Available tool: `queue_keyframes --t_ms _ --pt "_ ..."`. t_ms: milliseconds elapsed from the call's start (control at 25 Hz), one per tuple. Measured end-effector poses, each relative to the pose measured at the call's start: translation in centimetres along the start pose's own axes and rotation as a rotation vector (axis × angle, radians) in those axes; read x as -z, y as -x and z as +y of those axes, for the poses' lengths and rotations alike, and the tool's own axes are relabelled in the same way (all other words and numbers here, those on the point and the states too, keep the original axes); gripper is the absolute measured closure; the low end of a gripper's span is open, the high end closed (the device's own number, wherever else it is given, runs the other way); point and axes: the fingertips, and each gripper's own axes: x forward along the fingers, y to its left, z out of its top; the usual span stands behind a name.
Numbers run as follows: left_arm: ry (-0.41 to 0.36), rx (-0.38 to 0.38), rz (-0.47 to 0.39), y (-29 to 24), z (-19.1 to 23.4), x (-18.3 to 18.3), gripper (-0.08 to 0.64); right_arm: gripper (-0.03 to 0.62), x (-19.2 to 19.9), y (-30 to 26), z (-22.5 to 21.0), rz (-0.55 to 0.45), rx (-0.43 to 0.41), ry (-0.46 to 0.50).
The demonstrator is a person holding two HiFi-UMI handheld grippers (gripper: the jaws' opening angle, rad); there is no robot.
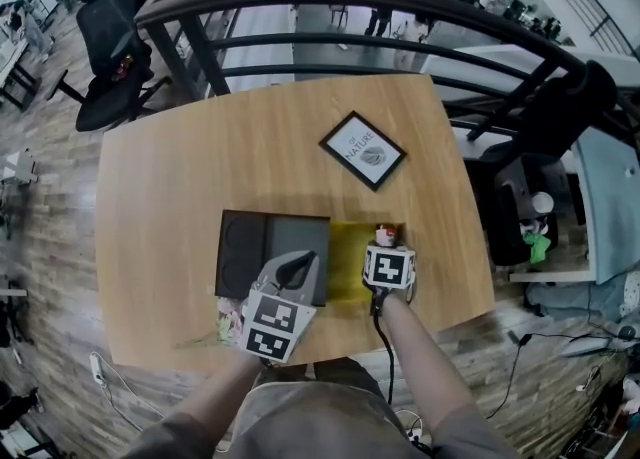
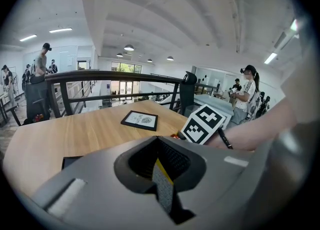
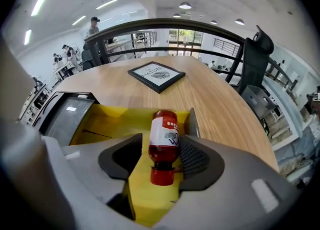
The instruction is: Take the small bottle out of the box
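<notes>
The grasp step is in hand. The right gripper (image 3: 161, 146) reaches into the yellow-lined box (image 3: 107, 119), its fingers drawn narrow round the small bottle (image 3: 164, 139), which lies between them, red cap toward the camera. The right pad touches the label. A sliver of yellow shows between the left pad and the bottle, so the grip looks not quite made. The left gripper (image 2: 159, 161) has its fingers pinched together on a thin grey, yellow-edged panel, seemingly the box's flap, steadying it on the worktop (image 1: 200, 167). Next, I judge, the right fingers must finish closing, then lift straight up clear of the box's walls.
</notes>
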Motion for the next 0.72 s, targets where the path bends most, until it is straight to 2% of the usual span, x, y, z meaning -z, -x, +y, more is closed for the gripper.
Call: queue_keyframes --t_ms 160,280,360,480,640,720 --pt "0.009 0.001 0.007 -0.1 0.4 0.4 0.559 0.379 0.6 -0.8 0.6 0.051 -0.018 0.000" --pt "0.014 0.002 0.011 -0.1 0.6 0.6 0.559 0.379 4.1 -0.6 1.1 0.259 -0.022 -0.033" --pt "0.018 0.002 0.012 0.0 0.7 0.6 0.560 0.379 4.2 -0.7 1.2 0.302 -0.024 -0.007" --pt "0.022 0.000 0.013 0.2 0.7 0.7 0.559 0.380 2.4 -1.3 1.0 0.226 -0.032 0.033" --pt "0.019 -0.008 0.010 0.7 1.1 0.7 0.558 0.377 2.9 -0.9 1.6 0.234 -0.065 0.045" --pt "0.016 -0.018 0.005 1.2 1.4 0.5 0.559 0.376 1.0 -0.6 2.0 0.128 -0.084 0.074"
